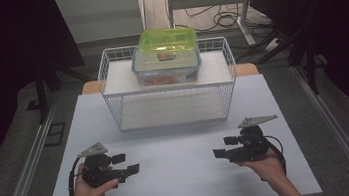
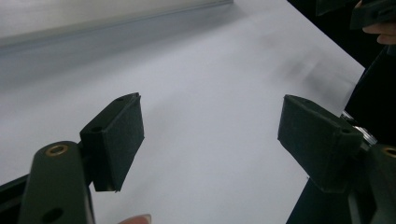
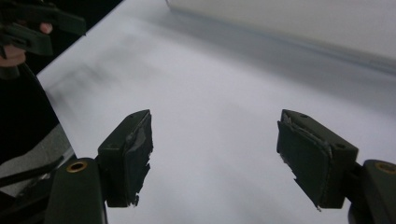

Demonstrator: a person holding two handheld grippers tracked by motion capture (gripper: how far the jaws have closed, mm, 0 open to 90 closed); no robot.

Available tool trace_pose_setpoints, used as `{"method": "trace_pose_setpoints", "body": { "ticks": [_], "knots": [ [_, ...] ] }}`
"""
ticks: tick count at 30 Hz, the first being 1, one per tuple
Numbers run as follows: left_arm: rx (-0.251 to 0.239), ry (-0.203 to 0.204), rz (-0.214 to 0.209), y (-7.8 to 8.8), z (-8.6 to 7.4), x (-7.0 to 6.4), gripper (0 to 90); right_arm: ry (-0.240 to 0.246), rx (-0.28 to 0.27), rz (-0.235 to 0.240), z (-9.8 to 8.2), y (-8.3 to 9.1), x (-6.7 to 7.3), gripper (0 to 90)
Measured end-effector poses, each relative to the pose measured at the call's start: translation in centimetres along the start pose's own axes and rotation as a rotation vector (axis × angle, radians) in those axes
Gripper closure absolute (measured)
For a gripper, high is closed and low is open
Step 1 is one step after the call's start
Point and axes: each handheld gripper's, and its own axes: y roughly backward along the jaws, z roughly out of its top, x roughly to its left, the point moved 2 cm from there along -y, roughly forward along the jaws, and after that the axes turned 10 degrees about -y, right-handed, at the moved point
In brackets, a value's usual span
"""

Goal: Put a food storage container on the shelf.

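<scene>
A white wire rack [image 1: 106, 66] stands at the back middle of the white table [image 1: 183, 182]. On its upper shelf sits a clear box with a blue-rimmed lid [image 1: 166, 67], and a smaller green-lidded box [image 1: 167, 39] is stacked on top of it. Something red shows inside the clear box. My left gripper [image 1: 126, 164] is held low over the table's front left, open and empty, jaws pointing right [image 2: 210, 135]. My right gripper [image 1: 225, 147] mirrors it at the front right, open and empty, jaws pointing left [image 3: 215, 149]. Both are well short of the rack.
The rack's lower shelf [image 1: 171, 109] is bare. Bare tabletop lies between the two grippers and in front of the rack. Metal rails [image 1: 30, 166] run along both sides of the table. Cables and a desk frame [image 1: 223, 19] lie on the floor behind.
</scene>
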Motion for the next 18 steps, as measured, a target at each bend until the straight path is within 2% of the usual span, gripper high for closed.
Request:
{"method": "trace_pose_setpoints", "body": {
  "ticks": [4,8,18],
  "knots": [
    [0.016,-0.003,0.008,-0.13,-0.33,0.15,22.1,-0.002,0.027,-0.006,-0.48,-0.72,-0.18,26.9],
    [0.008,0.001,0.004,0.03,-0.31,0.20,22.1,-0.005,0.033,-0.005,-0.56,-0.94,-0.28,26.9],
    [0.011,0.004,0.009,0.04,-0.44,0.27,22.2,0.006,0.016,-0.008,-0.52,-0.80,-0.33,26.3]
  ]
}}
